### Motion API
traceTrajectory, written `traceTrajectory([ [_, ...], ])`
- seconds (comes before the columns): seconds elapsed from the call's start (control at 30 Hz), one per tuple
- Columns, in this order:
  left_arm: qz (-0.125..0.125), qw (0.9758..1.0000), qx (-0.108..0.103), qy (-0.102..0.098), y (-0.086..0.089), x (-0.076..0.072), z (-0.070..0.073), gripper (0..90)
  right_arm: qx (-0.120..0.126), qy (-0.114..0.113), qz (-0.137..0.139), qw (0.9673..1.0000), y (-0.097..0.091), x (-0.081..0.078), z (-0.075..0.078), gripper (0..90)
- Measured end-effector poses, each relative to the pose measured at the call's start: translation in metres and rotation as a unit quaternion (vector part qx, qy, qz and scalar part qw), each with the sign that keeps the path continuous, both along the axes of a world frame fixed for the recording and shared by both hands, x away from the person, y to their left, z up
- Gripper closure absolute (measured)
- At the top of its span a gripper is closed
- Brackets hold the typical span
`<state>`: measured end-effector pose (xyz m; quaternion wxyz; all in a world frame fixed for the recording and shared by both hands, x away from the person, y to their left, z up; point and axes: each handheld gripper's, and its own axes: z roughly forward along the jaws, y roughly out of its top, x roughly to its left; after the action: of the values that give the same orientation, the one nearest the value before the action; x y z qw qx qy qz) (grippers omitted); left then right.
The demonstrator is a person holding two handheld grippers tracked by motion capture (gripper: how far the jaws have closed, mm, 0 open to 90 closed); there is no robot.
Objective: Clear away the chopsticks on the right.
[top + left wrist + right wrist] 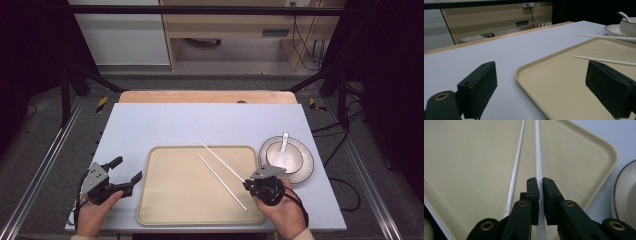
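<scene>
One chopstick (538,160) is pinched between the jaws of the right gripper (248,184), running ahead of it over the tray (165,210); the second chopstick (515,167) lies on the tray just to that gripper's left. Judging by this, one stick is placed and the other is nearly there. The left gripper (126,172) hangs open and empty beside the tray's near-left corner. A bowl (285,157) with a spoon (284,142) sits on a plate just beyond the right gripper. The counter (150,125) is pale blue, with wooden furniture behind.

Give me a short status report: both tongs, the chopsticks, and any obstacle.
Right tongs shut on one chopstick over the tray. Left tongs open, holding nothing. Second chopstick lies on tray. Bowl close at right.
</scene>
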<state>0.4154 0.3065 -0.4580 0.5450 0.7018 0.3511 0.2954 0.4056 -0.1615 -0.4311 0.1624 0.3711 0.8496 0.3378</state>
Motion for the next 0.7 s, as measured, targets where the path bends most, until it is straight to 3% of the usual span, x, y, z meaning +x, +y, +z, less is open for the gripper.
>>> traceTrajectory([
  [0.43, 0.001, 1.0, 0.0, -0.004, 0.001, -0.001, 0.002, 9.8, -0.012, 0.031, -0.003, 0.9994, 0.013, -0.001, -0.025, 83.9],
  [0.5, 0.001, 1.0, 0.001, -0.004, 0.001, -0.001, 0.002, 9.8, -0.013, 0.039, -0.013, 0.9991, 0.015, -0.001, -0.027, 83.9],
  [0.7, -0.001, 1.0, 0.004, -0.004, 0.0, -0.001, 0.002, 9.8, 0.004, 0.056, -0.028, 0.9981, 0.015, -0.001, -0.033, 83.6],
])
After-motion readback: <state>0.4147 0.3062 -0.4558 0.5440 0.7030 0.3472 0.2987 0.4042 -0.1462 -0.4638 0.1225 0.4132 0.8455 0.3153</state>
